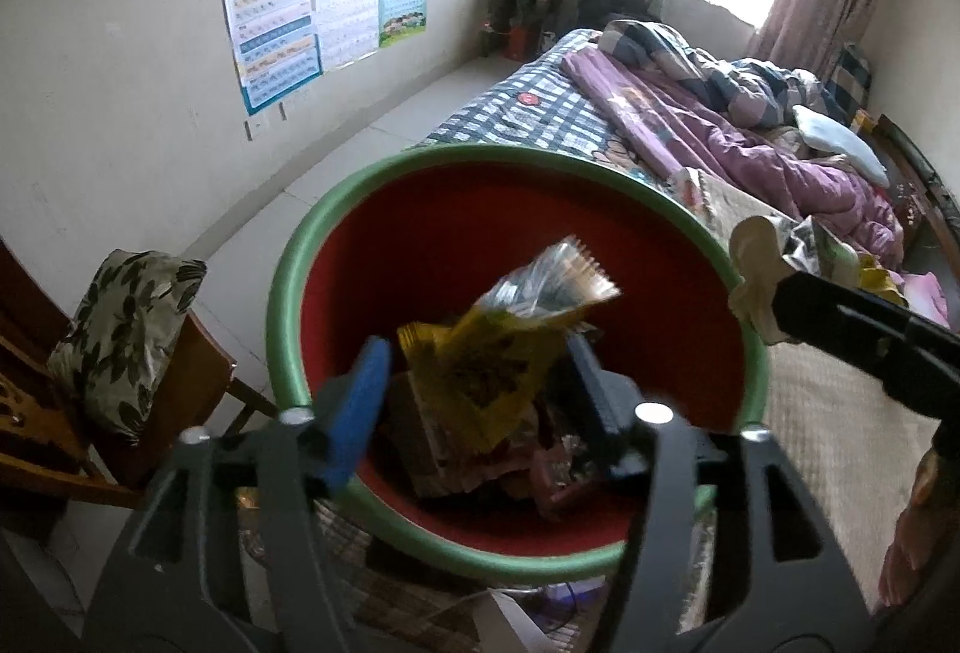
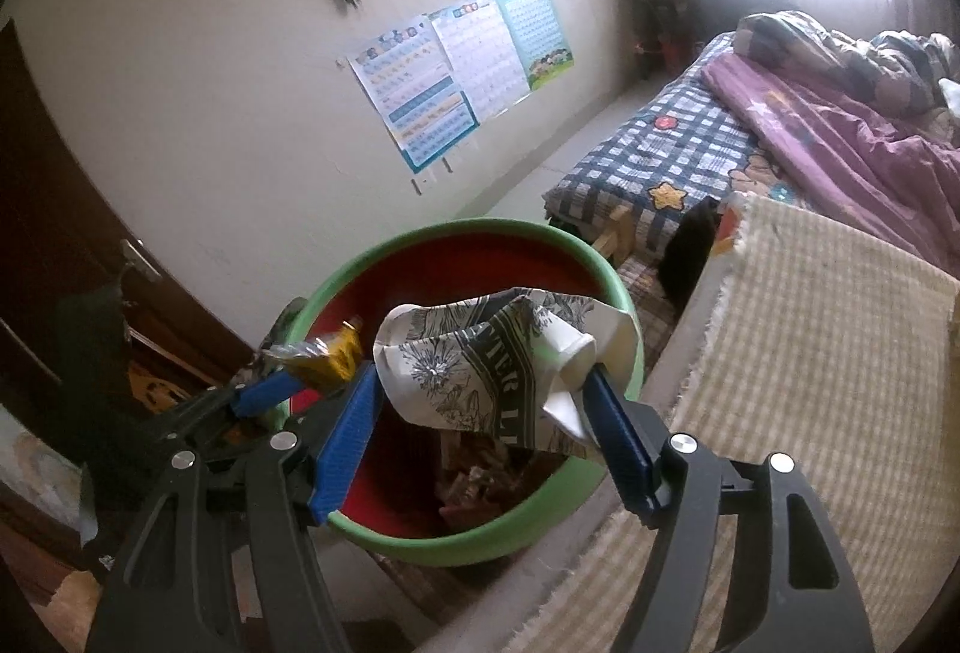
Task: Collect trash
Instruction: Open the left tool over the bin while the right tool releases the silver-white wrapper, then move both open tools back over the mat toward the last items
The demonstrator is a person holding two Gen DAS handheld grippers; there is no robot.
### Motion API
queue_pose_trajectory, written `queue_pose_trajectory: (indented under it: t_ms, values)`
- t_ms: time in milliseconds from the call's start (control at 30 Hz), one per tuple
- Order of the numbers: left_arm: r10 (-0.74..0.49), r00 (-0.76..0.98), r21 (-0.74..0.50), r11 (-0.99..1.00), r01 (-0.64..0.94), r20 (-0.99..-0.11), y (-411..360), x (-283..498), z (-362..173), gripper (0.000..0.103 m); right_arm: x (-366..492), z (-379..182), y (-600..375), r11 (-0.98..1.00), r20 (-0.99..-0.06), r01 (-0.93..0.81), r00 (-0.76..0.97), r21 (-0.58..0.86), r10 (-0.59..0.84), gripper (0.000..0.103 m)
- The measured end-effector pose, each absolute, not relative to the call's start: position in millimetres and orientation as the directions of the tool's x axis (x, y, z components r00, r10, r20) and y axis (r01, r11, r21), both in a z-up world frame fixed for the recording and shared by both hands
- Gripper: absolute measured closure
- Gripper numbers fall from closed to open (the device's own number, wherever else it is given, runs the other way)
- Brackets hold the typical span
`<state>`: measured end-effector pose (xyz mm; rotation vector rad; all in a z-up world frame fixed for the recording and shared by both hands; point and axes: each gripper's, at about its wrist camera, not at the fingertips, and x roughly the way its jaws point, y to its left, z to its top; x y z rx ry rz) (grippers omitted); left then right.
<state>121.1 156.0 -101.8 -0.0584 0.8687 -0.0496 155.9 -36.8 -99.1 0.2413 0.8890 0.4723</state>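
The left gripper (image 1: pixel 480 371), spread, has a yellow snack wrapper (image 1: pixel 510 347) between its fingers, long axis slanting up-right over the red bin (image 1: pixel 300 257); the right gripper (image 2: pixel 480 401) pinches a crumpled paper cup (image 2: pixel 480 359), lying crosswise.

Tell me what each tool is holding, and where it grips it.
Right tool pinches the crumpled printed paper cup across its sides. Left tool: yellow wrapper lies between its fingers, apparently not clamped.
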Motion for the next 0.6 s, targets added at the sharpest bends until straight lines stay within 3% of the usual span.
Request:
queue_pose_trajectory:
  t_ms: [100,333,600]
  values:
    - [-0.055,0.648,-0.073,0.997,-0.002,-0.760,159.6,121.3,-101.9,0.030,157.3,-100.9,-40.2,0.856,-0.671,-0.297,0.533,0.423,0.516,0.028]
    - [-0.033,0.648,-0.077,0.996,-0.040,-0.761,156.3,117.2,-98.1,0.030,152.8,-93.6,-61.5,0.856,-0.646,-0.291,0.564,0.428,0.514,0.028]
    - [-0.068,0.673,-0.094,0.996,-0.003,-0.736,113.0,107.1,-83.2,0.030,129.3,-109.7,-204.6,0.953,-0.709,0.014,0.671,0.303,0.216,0.028]
